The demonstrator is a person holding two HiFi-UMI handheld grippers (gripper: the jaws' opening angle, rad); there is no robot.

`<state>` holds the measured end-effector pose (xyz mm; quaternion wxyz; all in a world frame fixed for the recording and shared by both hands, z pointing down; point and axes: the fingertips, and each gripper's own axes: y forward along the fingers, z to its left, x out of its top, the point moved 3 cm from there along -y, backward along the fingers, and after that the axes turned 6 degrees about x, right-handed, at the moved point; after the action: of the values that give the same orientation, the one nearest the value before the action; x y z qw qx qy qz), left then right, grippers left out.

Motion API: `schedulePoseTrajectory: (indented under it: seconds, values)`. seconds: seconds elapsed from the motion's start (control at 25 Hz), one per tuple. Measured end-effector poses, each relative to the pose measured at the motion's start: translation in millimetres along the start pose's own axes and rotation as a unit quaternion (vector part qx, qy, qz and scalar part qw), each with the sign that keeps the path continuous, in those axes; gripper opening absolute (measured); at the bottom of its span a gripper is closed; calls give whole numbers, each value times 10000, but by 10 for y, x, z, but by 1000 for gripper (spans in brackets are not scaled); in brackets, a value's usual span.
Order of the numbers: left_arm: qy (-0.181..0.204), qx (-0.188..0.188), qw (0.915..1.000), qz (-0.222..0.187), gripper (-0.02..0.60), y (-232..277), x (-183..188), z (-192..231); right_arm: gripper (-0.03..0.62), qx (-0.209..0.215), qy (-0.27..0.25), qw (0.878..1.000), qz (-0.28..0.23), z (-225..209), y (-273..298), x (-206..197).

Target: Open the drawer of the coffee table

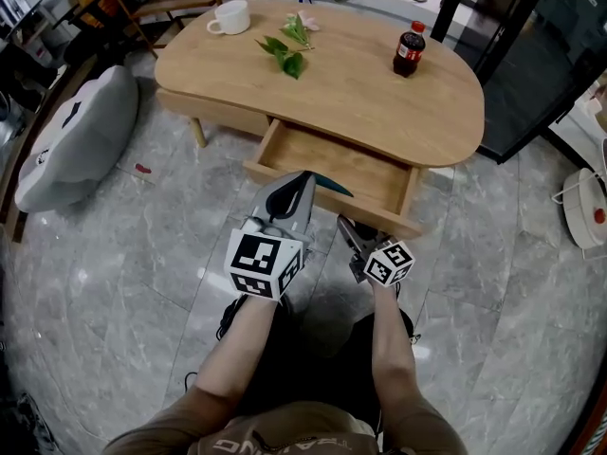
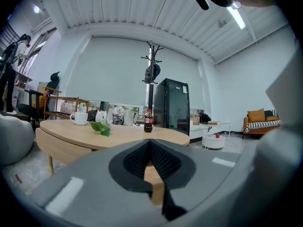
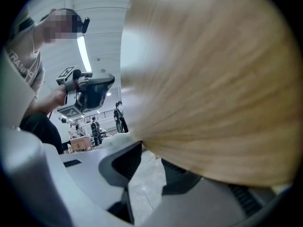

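The light wood coffee table [image 1: 379,102] has its drawer [image 1: 410,197] pulled out toward me, and the inside looks bare. My left gripper [image 1: 305,180] points level at the drawer's front, its jaws shut on nothing. In the left gripper view the left gripper [image 2: 150,143] has its pads together, with the drawer's wood [image 2: 154,176] behind them. My right gripper [image 1: 349,227] sits low at the bottom edge of the drawer front. Its view shows the right gripper [image 3: 150,157] with jaws apart and only floor between them. The wooden drawer panel [image 3: 213,89] fills the space above and covers the right jaw's tip.
On the tabletop stand a white cup [image 1: 230,17], green leaves [image 1: 285,53] and a cola bottle [image 1: 409,51]. A grey cushion [image 1: 81,136] lies on the marble floor at the left. At the right are a black cabinet [image 1: 541,55] and a white appliance [image 1: 583,207].
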<state>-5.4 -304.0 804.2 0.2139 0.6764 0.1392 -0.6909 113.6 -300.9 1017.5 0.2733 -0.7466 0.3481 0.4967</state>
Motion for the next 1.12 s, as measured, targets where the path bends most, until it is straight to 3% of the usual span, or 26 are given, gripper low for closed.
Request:
schedulePoseTrajectory:
  seconds: [0.2, 0.4, 0.72, 0.88, 1.12]
  values:
    - [-26, -12, 10000, -6, 6, 42, -20, 11, 132, -93, 71, 9999, 103, -42, -6, -112]
    - [10, -88, 10000, -34, 6, 67, -7, -50, 113, -275, -197, 9990, 295, -50, -54, -155]
    - [-18, -62, 10000, -26, 6, 87, -22, -28, 90, -434, -241, 9980, 383, 155, -215, -201]
    - [30, -33, 10000, -23, 6, 109, -23, -22, 38, -804, -604, 9942, 378, 430, -361, -9]
    - [188, -3, 9998, 6, 6, 156, -68, -13, 9, -1303, -1240, 9834, 242, 930, -498, 670]
